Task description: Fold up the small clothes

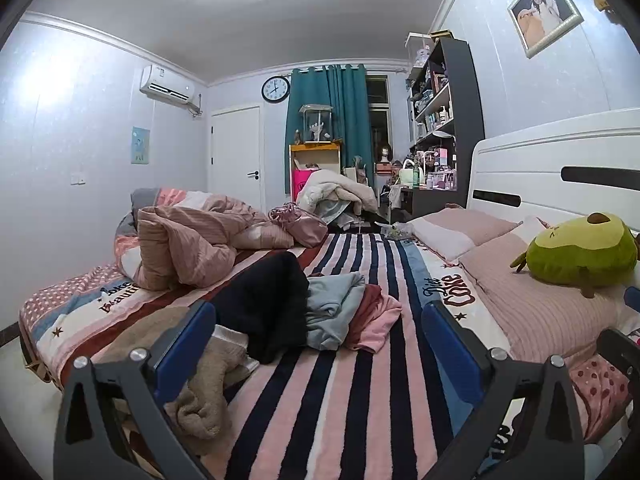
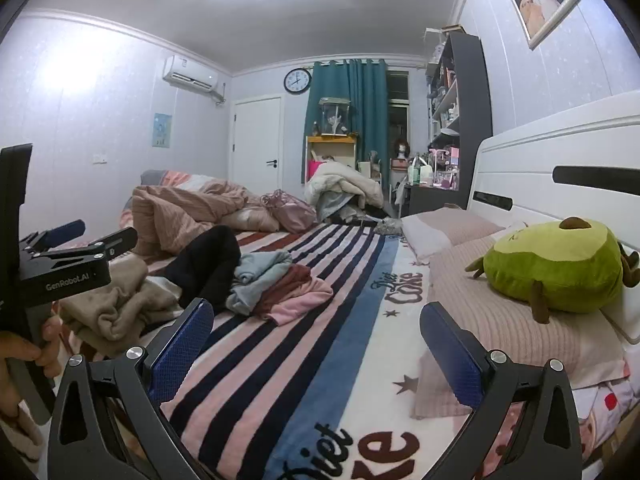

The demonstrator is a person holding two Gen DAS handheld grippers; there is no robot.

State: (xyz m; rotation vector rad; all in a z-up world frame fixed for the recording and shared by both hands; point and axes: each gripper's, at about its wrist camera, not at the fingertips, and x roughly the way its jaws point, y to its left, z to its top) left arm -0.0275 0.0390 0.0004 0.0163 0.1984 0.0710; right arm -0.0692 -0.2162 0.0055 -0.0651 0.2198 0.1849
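Note:
A pile of small clothes lies on the striped bed: a black garment [image 1: 268, 304], a light blue one [image 1: 332, 304], a maroon and pink one [image 1: 376, 316] and a beige one [image 1: 204, 384]. The same pile shows in the right wrist view: black [image 2: 212, 264], light blue [image 2: 260, 276], pink [image 2: 300, 300], beige [image 2: 112, 308]. My left gripper [image 1: 320, 344] is open and empty, just in front of the pile. It also shows in the right wrist view [image 2: 76, 236]. My right gripper [image 2: 316, 340] is open and empty, over the bedspread to the right of the pile.
A rumpled pink duvet [image 1: 188, 240] lies at the far left of the bed. Pillows [image 1: 532, 304] and a green avocado plush [image 1: 580, 252] lie by the white headboard [image 1: 552, 176] on the right. A desk and shelves [image 1: 440, 120] stand beyond.

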